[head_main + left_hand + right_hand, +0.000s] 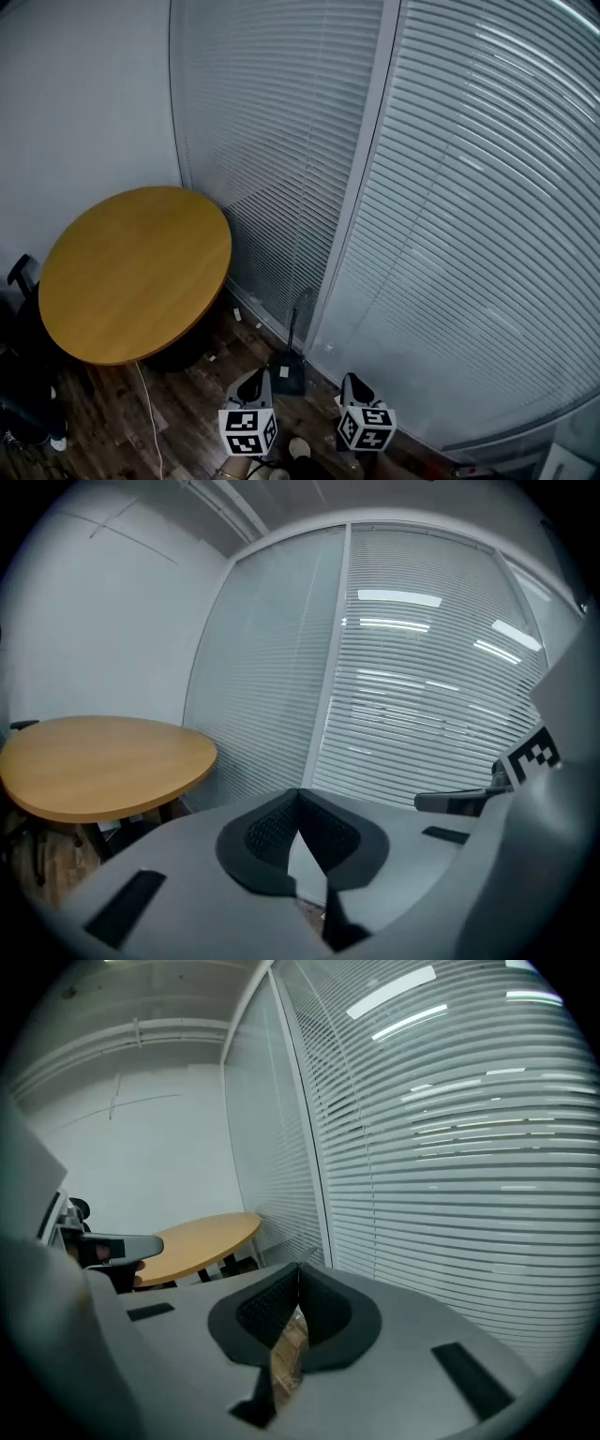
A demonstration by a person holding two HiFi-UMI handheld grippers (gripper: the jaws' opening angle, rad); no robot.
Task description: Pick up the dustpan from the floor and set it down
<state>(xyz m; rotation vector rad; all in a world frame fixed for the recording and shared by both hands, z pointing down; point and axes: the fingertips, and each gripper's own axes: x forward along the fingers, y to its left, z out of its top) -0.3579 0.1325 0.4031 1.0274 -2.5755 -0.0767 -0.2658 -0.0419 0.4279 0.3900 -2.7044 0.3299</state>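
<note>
So, the dustpan (288,373) is down on the floor (112,412), parked at the foot of the blinds (450,234). It sits a bit ahead of both sets of fingers and in the gap between them, slightly nearer the left ones. Its pan rests flat and its long handle (296,323) stands up along the partition post, which we guess is how it stays upright and easy to grab from above.

Neither gripper has it. The left gripper (298,799) has its fingers (267,834) pinched together at the tips, with nothing between them. The right gripper (298,1274) is the same: tips touching, and only a sliver of wooden floor showing through the slot lower down. Both point out at the blinds rather than down at the pan, and they hang well above and short of it. The round table (131,272) is off beyond the left fingers and has nothing on it that we can see.

Honestly this fits two readings. Either the dustpan is waiting to be lifted, or it's been put down and let go. Closed, empty fingers don't tell us which.
</note>
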